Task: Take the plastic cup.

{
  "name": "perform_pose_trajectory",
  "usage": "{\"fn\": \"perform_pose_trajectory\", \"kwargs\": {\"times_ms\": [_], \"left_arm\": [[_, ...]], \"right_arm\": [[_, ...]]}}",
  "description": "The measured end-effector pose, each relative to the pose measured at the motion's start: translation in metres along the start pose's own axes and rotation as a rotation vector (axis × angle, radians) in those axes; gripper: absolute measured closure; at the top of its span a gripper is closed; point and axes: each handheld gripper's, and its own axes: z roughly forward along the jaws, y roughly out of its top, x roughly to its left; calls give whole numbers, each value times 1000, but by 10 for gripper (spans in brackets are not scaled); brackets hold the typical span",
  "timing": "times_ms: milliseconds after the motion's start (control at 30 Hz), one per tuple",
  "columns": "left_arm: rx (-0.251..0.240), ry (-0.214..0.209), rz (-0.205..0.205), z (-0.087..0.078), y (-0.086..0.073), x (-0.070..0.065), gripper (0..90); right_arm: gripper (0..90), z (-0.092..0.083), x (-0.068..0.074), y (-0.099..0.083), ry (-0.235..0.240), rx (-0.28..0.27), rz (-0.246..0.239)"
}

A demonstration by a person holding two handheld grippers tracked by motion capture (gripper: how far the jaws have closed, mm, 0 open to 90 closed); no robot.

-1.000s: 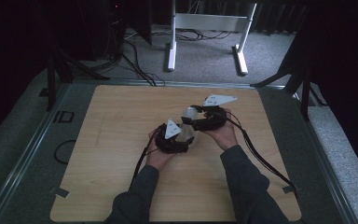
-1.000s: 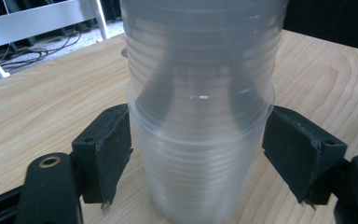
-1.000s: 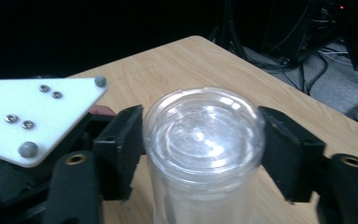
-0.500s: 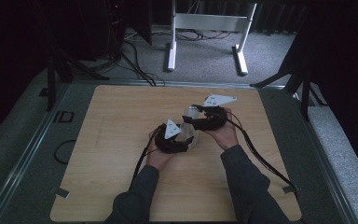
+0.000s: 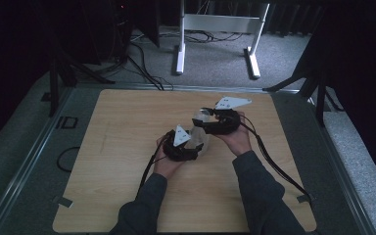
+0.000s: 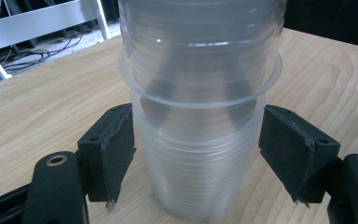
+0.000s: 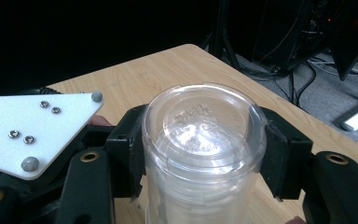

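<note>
Fig.: I work two hand-held grippers at mid-table, both on one stack of clear plastic cups [image 5: 199, 131] lying between them over the wooden table [image 5: 117, 161].

(a) High view. My L gripper [image 5: 192, 146] sits near the table's centre, grey plate on top; my R gripper [image 5: 206, 119] is just beyond it, toward the far right. The cup stack bridges the two. Cables trail back along both sleeves to the near edge.

(b) Left gripper view. The lower cup [image 6: 196, 172] of the stack sits between the L jaws. The left pad [image 6: 114, 149] touches the ribbed wall; the right pad [image 6: 286, 149] looks a hair off it, contact not certain. Above the pads the rim of this cup flares out, w/ the upper cup [image 6: 200, 46] nested into it. So: L jaws are around the lower cup; a firm grasp I can't confirm.

(c) Right gripper view. The R jaws have just been closing, w/ the upper cup between them; both pads press its sides, so it's grasped. The cup's base [image 7: 204, 126] faces the cam. The L gripper's grey plate [image 7: 32, 128] shows at the left.
</note>
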Motion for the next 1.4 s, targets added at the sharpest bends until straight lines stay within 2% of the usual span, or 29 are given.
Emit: {"fn": "perform_pose_trajectory", "kwargs": {"times_ms": [600,1067,1400], "left_arm": [[-1,0,-14,-2,-2,1,274],[-10,9,-27,-10,-2,4,276],[-20,3,-42,-15,-2,7,286]], "right_arm": [[409,-11,-3,7,23,-39,30],[410,-21,0,23,21,-66,6],[412,-29,-3,27,31,-86,21]]}}
